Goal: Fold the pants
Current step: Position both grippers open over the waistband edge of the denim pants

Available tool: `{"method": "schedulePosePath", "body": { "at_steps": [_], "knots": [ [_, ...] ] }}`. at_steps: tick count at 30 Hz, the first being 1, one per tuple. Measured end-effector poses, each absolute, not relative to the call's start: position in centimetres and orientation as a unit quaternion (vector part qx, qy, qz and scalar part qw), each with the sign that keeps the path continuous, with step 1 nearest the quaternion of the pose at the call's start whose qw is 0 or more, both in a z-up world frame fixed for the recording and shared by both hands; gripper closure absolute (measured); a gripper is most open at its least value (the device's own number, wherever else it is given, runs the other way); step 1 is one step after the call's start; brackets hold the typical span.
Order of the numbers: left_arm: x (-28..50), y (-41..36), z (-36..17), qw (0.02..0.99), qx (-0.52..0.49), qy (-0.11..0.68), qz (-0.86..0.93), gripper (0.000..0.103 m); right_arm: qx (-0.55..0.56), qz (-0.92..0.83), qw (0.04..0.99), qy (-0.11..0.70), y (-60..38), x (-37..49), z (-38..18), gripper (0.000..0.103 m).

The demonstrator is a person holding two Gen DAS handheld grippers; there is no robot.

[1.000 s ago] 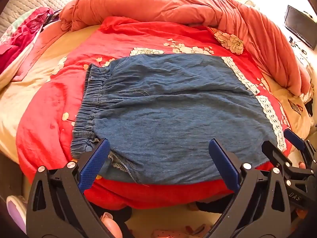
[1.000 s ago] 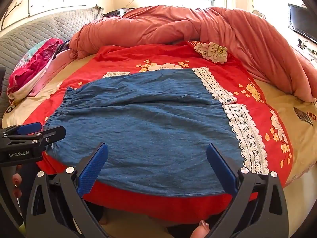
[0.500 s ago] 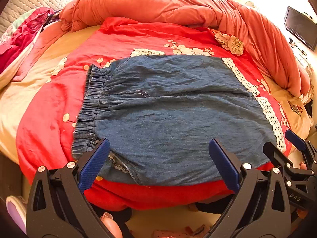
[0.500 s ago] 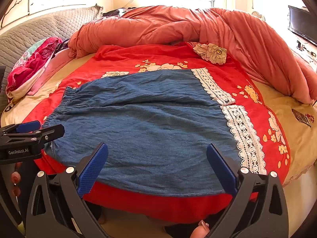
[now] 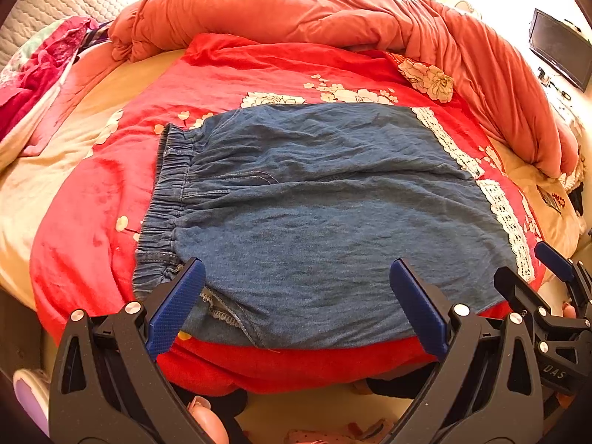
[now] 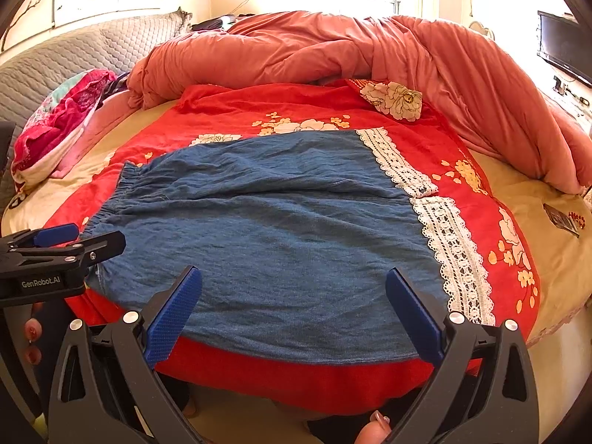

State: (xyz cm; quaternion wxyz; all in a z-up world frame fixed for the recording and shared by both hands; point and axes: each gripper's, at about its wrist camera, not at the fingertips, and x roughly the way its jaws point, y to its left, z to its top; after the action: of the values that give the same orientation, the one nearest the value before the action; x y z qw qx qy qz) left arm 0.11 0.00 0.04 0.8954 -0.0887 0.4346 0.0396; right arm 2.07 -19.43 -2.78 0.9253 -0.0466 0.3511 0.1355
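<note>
Blue denim pants [image 5: 314,214] with white lace hems [image 5: 507,222] lie flat on a red floral blanket [image 5: 92,203], elastic waistband [image 5: 170,192] to the left. My left gripper [image 5: 296,296] is open and empty above the near edge of the pants, by the waistband side. My right gripper [image 6: 294,303] is open and empty above the near edge, toward the lace hem [image 6: 451,244]. The pants also fill the right wrist view [image 6: 277,229]. Each gripper shows at the edge of the other's view: the right one [image 5: 555,288] and the left one [image 6: 55,248].
A crumpled salmon duvet [image 5: 333,11] is piled at the far side of the bed. Pink clothes [image 6: 63,118] lie at far left by a grey quilted headboard [image 6: 74,55]. A dark screen [image 5: 558,48] stands at right. The floor lies below the bed's near edge.
Both views have shifted slightly; the pants appear a little further up the frame. Both grippers stay open and empty.
</note>
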Motion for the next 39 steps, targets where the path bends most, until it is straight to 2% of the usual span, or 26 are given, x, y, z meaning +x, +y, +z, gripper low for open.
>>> {"method": "schedulePosePath", "body": {
  "at_steps": [39],
  "knots": [
    [1.0,0.8,-0.3,0.898,-0.085,0.431,0.034,0.009,-0.053,0.132,0.922,0.361,-18.5,3.4,-3.3,0.004]
  ]
}}
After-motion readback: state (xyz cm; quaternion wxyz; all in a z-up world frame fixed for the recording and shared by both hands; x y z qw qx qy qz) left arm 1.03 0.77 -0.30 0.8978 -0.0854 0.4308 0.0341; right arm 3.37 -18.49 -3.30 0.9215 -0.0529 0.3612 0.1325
